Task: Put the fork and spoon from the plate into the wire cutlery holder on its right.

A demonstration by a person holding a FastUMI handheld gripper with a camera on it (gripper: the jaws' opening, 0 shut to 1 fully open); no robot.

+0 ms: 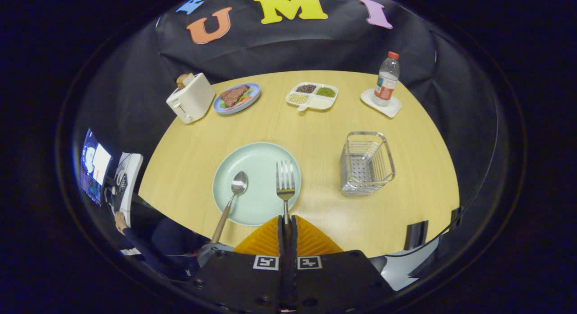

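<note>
While the fork lies with its tines over the plate, its handle runs back between the two fingers of the gripper, which are drawn close together and press on it from both sides. Tines point away from the gripper, toward the far side of the table. The spoon rests to the left of the fork, apart from it, with its bowl on the plate and its brown handle hanging over the near rim toward the table edge. Pale green and round, the plate sits just ahead of the fingers. To the right of the plate, apart from it, stands the wire cutlery holder, upright, with nothing seen inside. Along the far side of the table, from left to right: a white toaster with bread in its slot, a blue plate of food, a divided white dish with beans or grains in its sections, and a water bottle with a red cap standing on a white coaster. Left of the table, a lit screen and a person's sleeve are visible.
</note>
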